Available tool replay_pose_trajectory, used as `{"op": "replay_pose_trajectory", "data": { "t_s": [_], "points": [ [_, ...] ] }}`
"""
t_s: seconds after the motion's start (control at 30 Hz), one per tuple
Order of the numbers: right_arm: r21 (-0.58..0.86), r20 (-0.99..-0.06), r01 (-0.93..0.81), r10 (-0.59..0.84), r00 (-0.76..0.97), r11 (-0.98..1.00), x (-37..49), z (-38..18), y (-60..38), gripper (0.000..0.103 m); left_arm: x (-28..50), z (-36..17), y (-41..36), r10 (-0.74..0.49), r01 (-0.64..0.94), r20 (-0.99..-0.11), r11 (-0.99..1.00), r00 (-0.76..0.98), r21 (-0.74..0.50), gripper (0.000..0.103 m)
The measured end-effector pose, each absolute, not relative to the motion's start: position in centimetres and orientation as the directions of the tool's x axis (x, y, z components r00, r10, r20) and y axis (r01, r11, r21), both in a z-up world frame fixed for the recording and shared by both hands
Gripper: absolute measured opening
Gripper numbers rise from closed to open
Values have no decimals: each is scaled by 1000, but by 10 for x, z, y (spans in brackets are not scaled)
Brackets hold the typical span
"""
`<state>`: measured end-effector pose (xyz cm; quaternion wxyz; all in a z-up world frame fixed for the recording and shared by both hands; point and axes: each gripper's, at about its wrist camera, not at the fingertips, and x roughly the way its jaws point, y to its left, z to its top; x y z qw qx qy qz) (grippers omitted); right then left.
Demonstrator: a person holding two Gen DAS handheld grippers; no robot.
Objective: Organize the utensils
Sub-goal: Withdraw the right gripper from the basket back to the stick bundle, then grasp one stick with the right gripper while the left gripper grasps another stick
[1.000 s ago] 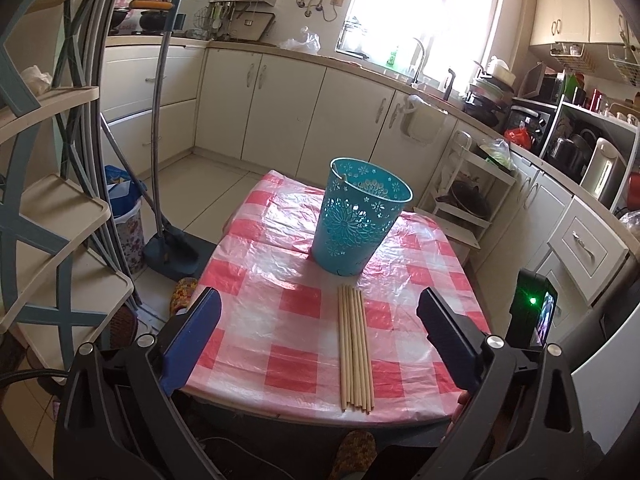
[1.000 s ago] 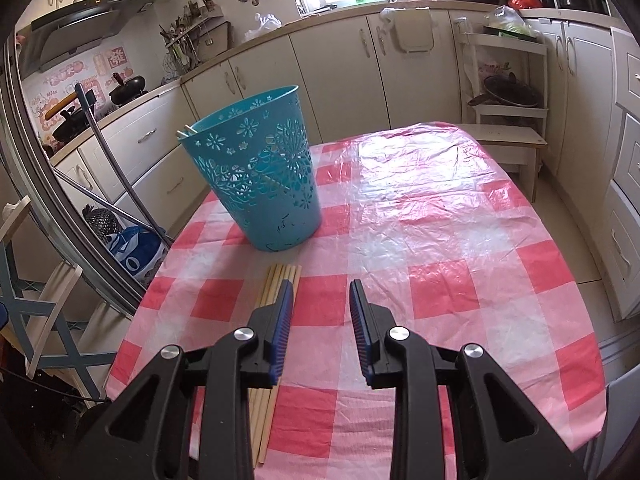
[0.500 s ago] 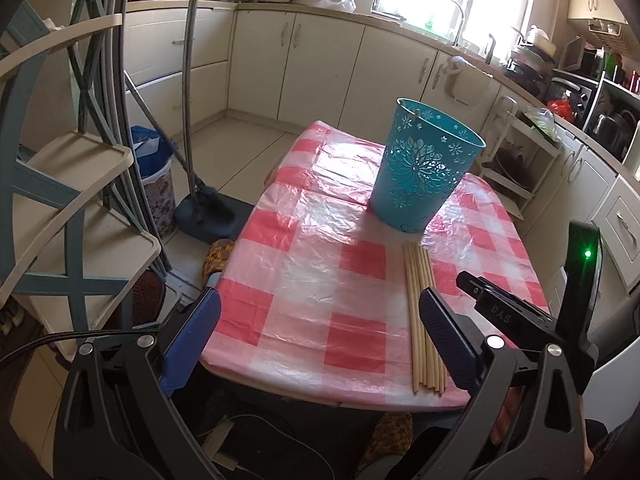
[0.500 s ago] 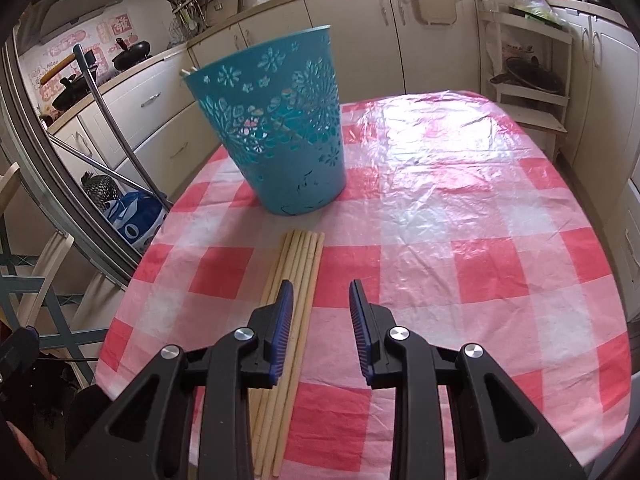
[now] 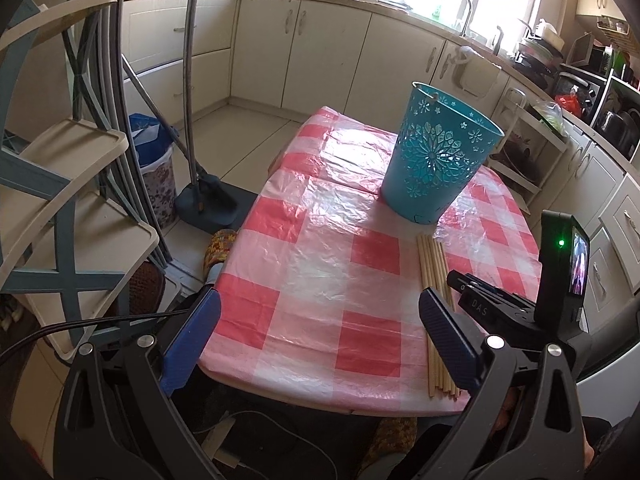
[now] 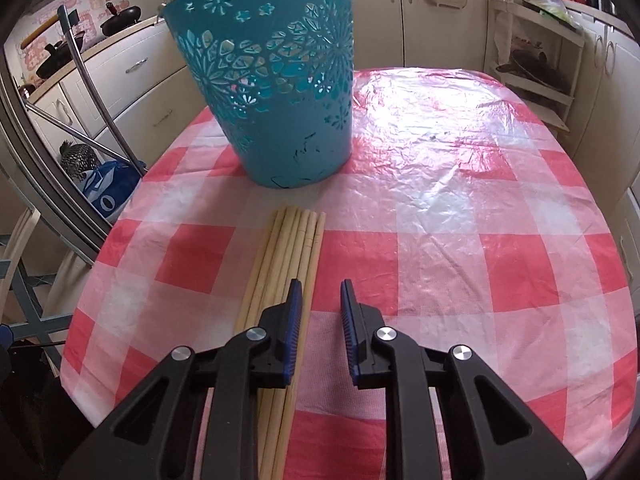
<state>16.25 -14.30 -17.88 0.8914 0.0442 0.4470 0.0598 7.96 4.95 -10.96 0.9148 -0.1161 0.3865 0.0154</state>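
Could not see inside the blue bucket: top rim cut off at the upper edge of the right wrist view. Spotted a small thing at its far rim from the left wrist view, too tiny to make out.

Found the wooden sticks lying flat in a tight row on the red and white table cloth, just in front of the bucket and near the near edge of the table. Lost their near ends under the right gripper. Caught its jaws closing, with only a narrow gap left. Saw mostly cloth in that gap, with the left finger over the sticks and the right-most stick just at the gap's edge. Saw no pad pressing on anything.

Found the left gripper spread very wide and holding nothing, with bare cloth in between. Lost part of the stick row behind its right finger.

Saw a little screen with a green light on the right, too blurry to read.

Noticed a shelf rack on the left, a long pole on the floor past it, and a slipper by the table's left side.
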Motion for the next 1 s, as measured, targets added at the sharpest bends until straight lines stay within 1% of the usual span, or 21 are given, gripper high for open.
{"op": "replay_pose_trajectory", "data": {
  "t_s": [0.07, 0.13, 0.27, 0.33, 0.53, 0.67, 1.0],
  "points": [
    [113, -792, -69, 132, 596, 991, 162, -179, -142, 19, 82, -112, 48, -62, -115, -715, 974, 696, -197, 95],
    [99, -802, -63, 117, 585, 993, 163, -182, -143, 12, 85, -115, 44, -65, -110, -721, 975, 690, -193, 95],
    [96, -804, -74, 121, 582, 993, 163, -182, -146, 12, 94, -118, 36, -68, -95, -723, 978, 687, -183, 95],
    [91, -807, -77, 119, 579, 993, 162, -182, -146, 8, 102, -120, 29, -73, -81, -727, 981, 682, -174, 95],
    [113, -816, -72, 133, 562, 991, 159, -181, -156, 7, 140, -135, 4, -88, -35, -755, 989, 650, -146, 95],
    [122, -817, -63, 136, 561, 991, 155, -180, -165, 7, 171, -155, -17, -91, -14, -784, 992, 614, -127, 95],
    [157, -818, -54, 160, 552, 986, 155, -179, -180, 7, 209, -180, -46, -44, 30, -825, 999, 563, -33, 95]
  ]
}}
